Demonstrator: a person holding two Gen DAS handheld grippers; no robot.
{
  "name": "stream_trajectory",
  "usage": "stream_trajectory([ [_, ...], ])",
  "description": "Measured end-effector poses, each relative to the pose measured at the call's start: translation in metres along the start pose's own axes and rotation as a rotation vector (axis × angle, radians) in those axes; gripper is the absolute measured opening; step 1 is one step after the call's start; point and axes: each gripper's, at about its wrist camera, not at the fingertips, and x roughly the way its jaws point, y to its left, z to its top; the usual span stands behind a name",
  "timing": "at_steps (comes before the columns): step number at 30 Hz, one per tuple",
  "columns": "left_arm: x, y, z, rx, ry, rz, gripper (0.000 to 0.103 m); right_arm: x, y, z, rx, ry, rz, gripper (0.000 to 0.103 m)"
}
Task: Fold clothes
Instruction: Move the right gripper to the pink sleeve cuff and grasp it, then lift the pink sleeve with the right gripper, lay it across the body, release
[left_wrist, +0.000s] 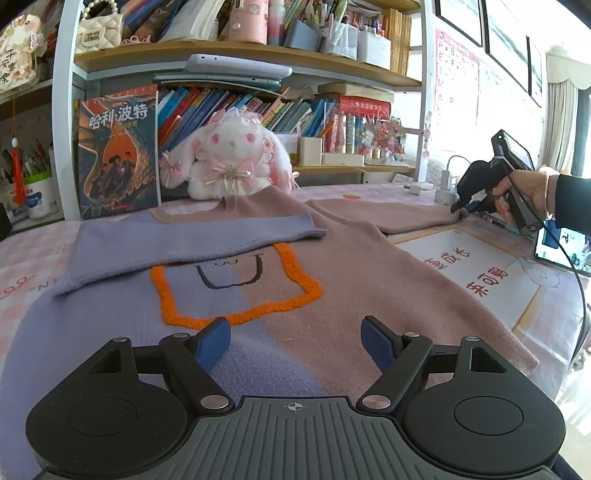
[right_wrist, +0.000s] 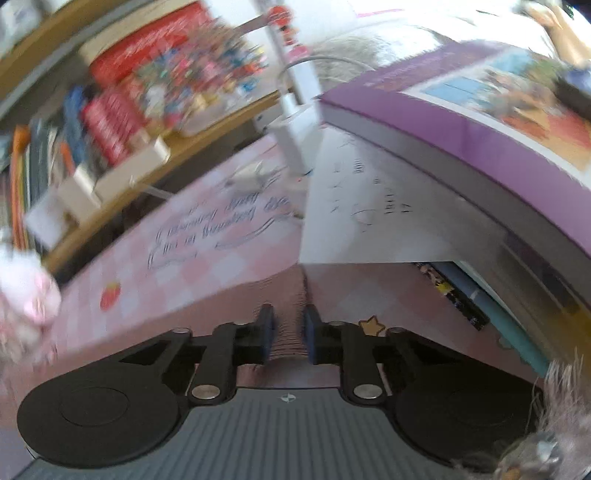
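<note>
Left gripper (left_wrist: 295, 345): jaws wide, empty, over sweater (left_wrist: 332, 295) hem. Right gripper (right_wrist: 289, 332): clamped on pink sleeve (left_wrist: 406, 216) cuff; advise carrying cuff flat across chest.

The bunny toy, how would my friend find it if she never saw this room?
Look at the bookshelf behind the table. On its lowest board, just behind the sweater, sits the bunny toy, right of the big dark book standing face out. It is the only soft, fluffy thing there: white, with pink eyes and pink bows.
</note>
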Motion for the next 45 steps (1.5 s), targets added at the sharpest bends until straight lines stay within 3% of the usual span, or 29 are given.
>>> stream_trajectory([
  [6,0.0,0.002,0.0,-0.012,-0.001,-0.011,0.08,-0.029,0.025,0.0,-0.111,-0.077,0.0,0.008],
  [13,0.002,0.001,0.0,-0.002,0.009,-0.018,0.08,-0.092,0.069,0.016,-0.137,-0.144,0.18,0.008],
  [20,-0.002,0.004,-0.001,-0.02,-0.021,-0.019,0.08,-0.155,0.167,0.006,-0.266,-0.194,0.407,0.007],
  [29,-0.009,-0.005,-0.004,0.032,-0.075,0.013,0.08,-0.196,0.302,-0.037,-0.44,-0.164,0.631,0.007],
  [35,-0.015,-0.005,-0.007,0.034,-0.113,0.01,0.08,-0.184,0.361,-0.073,-0.543,-0.095,0.659,0.007],
  [45,-0.017,-0.004,-0.008,0.039,-0.131,-0.017,0.08,-0.144,0.399,-0.121,-0.611,0.015,0.621,0.007],
])
